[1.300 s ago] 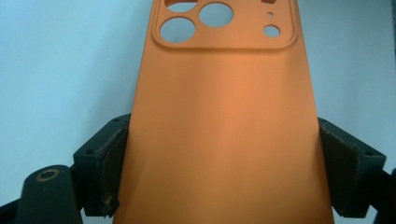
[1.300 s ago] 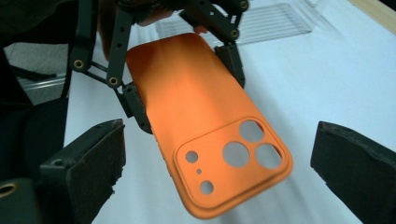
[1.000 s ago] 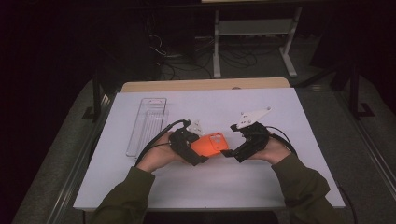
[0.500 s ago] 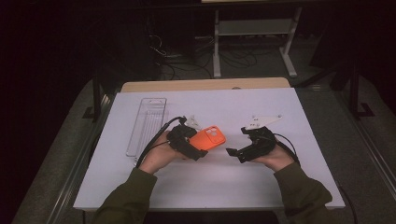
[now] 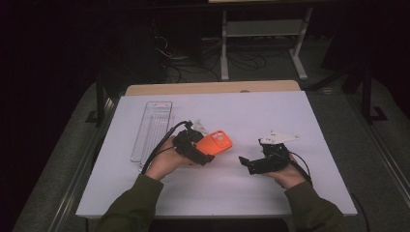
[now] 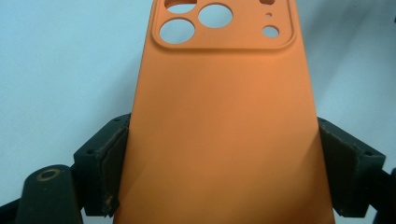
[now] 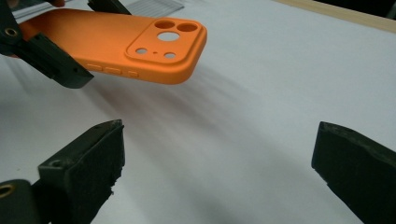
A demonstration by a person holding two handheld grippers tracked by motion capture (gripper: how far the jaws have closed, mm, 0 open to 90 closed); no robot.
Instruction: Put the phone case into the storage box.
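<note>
Matte white tabletop [image 5: 300, 116], smooth orange phone case [image 6: 219, 121] clamped edgewise in left tongs [image 5: 205, 155], right tongs [image 7: 219, 158] apart, possibly ribbed clear tray [image 5: 152, 130].

The phone case [image 6: 219, 116] is cut off by the top and bottom edges in the left gripper view; its lower end is unseen.

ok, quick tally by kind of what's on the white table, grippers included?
Orange phone case: 1
Clear plastic tray: 1
Grippers: 2, left gripper and right gripper
Total: 4
</note>
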